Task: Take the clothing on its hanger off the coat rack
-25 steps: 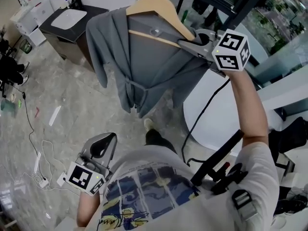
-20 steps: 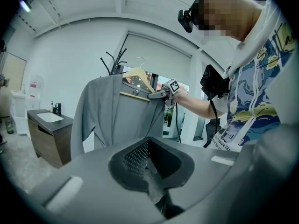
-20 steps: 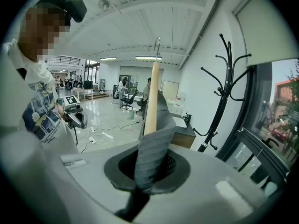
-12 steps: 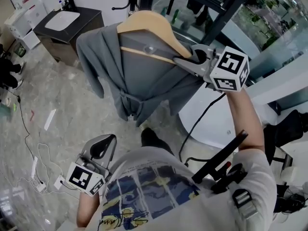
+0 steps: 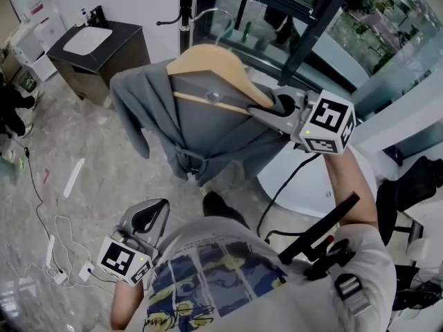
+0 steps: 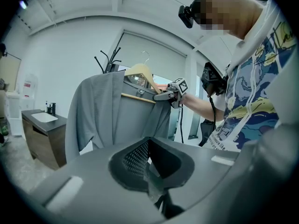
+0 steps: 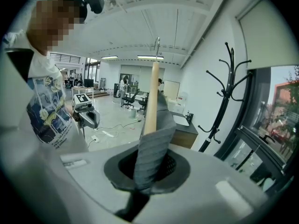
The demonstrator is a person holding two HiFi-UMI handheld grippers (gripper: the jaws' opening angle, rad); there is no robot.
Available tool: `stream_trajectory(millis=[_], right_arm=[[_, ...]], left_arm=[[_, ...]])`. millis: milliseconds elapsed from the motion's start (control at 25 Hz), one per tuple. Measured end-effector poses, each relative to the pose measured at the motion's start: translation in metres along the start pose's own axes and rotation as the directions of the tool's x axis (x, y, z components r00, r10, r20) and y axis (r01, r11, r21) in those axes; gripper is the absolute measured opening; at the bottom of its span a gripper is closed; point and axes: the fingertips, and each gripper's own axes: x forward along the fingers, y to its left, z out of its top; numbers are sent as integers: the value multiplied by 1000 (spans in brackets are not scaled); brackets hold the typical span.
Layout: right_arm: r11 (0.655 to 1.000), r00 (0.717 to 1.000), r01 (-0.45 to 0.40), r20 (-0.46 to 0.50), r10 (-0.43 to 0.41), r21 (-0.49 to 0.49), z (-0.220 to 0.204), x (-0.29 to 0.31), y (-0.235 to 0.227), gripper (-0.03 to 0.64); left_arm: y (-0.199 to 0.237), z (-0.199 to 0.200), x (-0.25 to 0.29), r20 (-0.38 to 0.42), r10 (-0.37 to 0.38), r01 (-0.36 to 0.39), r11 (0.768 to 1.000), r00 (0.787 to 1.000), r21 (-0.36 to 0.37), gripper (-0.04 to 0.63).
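Observation:
A grey garment [image 5: 201, 130] hangs on a wooden hanger [image 5: 208, 61] held up in the air. My right gripper [image 5: 273, 109] is shut on the hanger's right end, cloth and all. In the right gripper view the hanger [image 7: 152, 97] and a fold of the grey garment [image 7: 152, 148] rise straight out of the jaws. The hanger's metal hook [image 5: 223, 16] touches nothing. The black coat rack [image 5: 185, 5] stands behind, apart from it. My left gripper [image 5: 149, 216] hangs low by the person's hip, shut and empty.
A dark cabinet with a white basin [image 5: 93, 47] stands at the back left. Cables and a power strip [image 5: 59, 272] lie on the marble floor. A white round table [image 5: 304, 185] sits under my right arm, with glass partitions [image 5: 387, 54] behind it.
My right gripper has brought the hanger and garment lower and a little away from the rack. The left gripper has stayed low.

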Motion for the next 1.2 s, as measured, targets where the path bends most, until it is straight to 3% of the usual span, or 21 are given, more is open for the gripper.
stream_trajectory(millis=[1200], right_arm=[[998,998,-61,-23,61,-12,6,33,37,6]], left_arm=[[25,-5,-14,-7,12,-12,999,1000,-35,2]])
